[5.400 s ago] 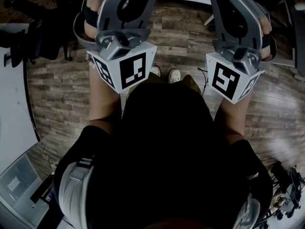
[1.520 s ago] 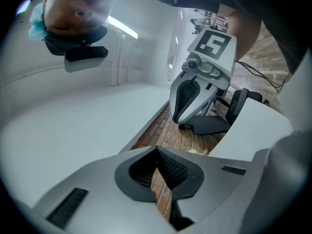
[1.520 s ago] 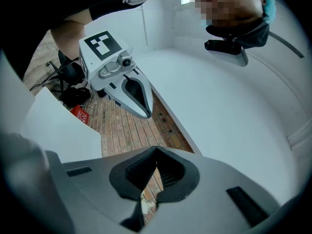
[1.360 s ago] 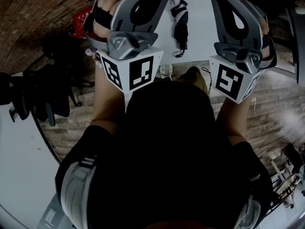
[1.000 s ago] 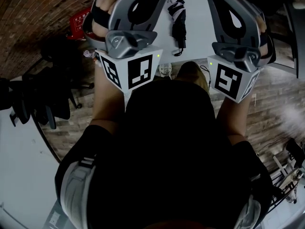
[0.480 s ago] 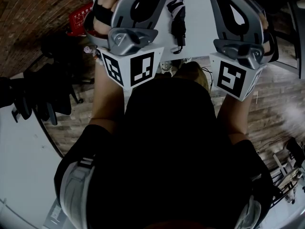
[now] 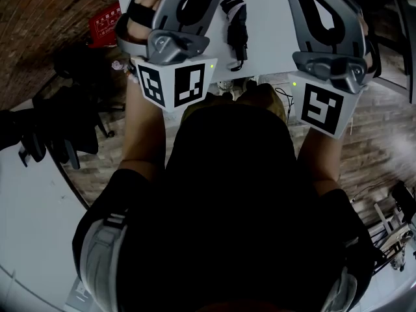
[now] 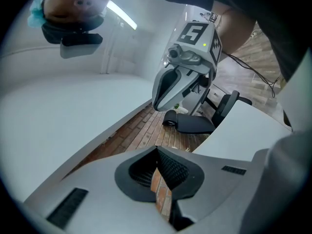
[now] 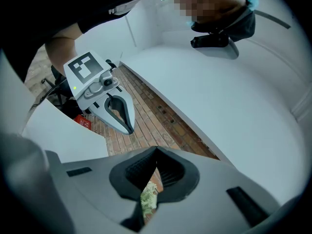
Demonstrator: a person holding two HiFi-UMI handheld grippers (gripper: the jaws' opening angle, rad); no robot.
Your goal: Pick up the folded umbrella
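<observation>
The folded umbrella [image 7: 235, 19], black with white patches, lies on the white table [image 7: 270, 18] at the top of the head view, its strap end toward me. It sits between my two grippers, whose marker cubes are at the left [image 7: 175, 86] and the right [image 7: 322, 109]; their tips are cut off by the top edge. In the left gripper view my left gripper [image 8: 157, 150] is shut and empty, with the right gripper's body [image 8: 178, 82] ahead of it. My right gripper [image 9: 156, 151] is also shut on nothing, facing the left gripper's body [image 9: 109, 104]. Neither touches the umbrella.
A black office chair [image 7: 58, 129] stands on the wooden floor at the left, with a red box [image 7: 104, 23] beyond it. Another white tabletop [image 7: 32, 233] fills the lower left. Stands and cables [image 7: 390, 220] crowd the lower right. My own dark torso hides the middle.
I have come up to the table: the umbrella, unseen in the earliest frame, now lies between the grippers. In the last second both grippers shifted slightly. The jaws stay shut.
</observation>
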